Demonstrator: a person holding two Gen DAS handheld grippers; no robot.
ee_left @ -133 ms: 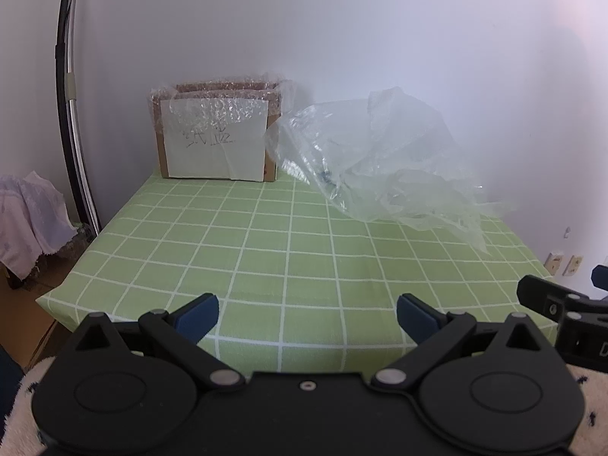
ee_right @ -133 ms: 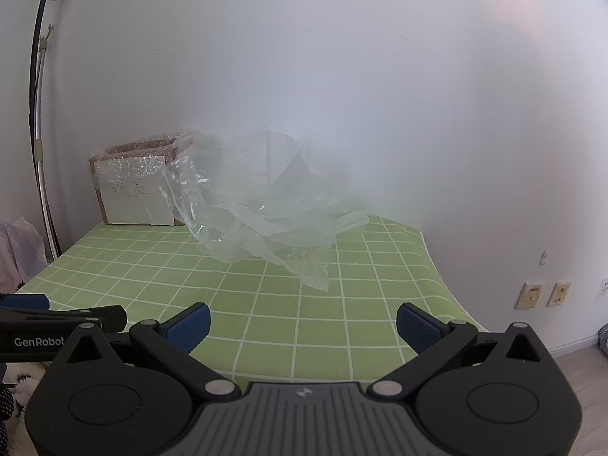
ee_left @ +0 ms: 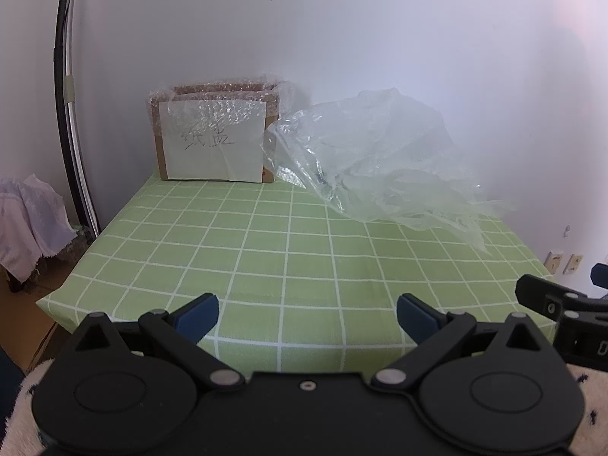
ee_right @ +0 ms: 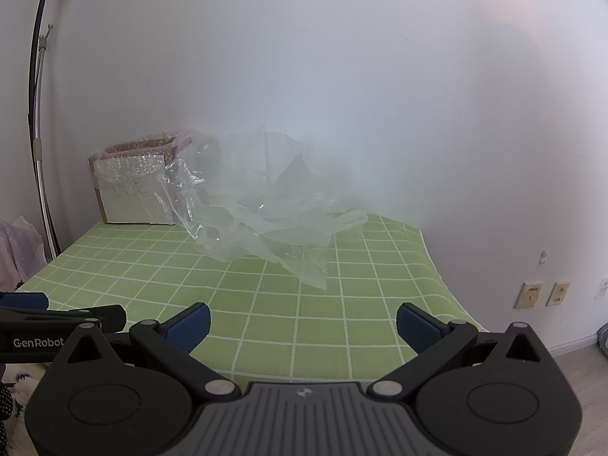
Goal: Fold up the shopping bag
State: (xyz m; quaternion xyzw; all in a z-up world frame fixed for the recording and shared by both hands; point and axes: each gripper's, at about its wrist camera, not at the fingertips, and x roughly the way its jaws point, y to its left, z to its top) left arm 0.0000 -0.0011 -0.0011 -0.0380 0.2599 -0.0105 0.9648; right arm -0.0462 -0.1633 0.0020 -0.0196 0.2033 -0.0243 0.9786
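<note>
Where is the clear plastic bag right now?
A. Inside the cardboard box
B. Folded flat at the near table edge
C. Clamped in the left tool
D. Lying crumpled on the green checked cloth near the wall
D: the plastic bag sits loosely crumpled on the green checked cloth, beside the cardboard box.

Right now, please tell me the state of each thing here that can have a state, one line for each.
plastic bag: crumpled, unfolded, lying at the back of the table, held by nothing.
cardboard box: upright against the wall, wrapped in bubble wrap.
left gripper: open, empty.
right gripper: open, empty.
tablecloth: spread flat over the table.
</note>
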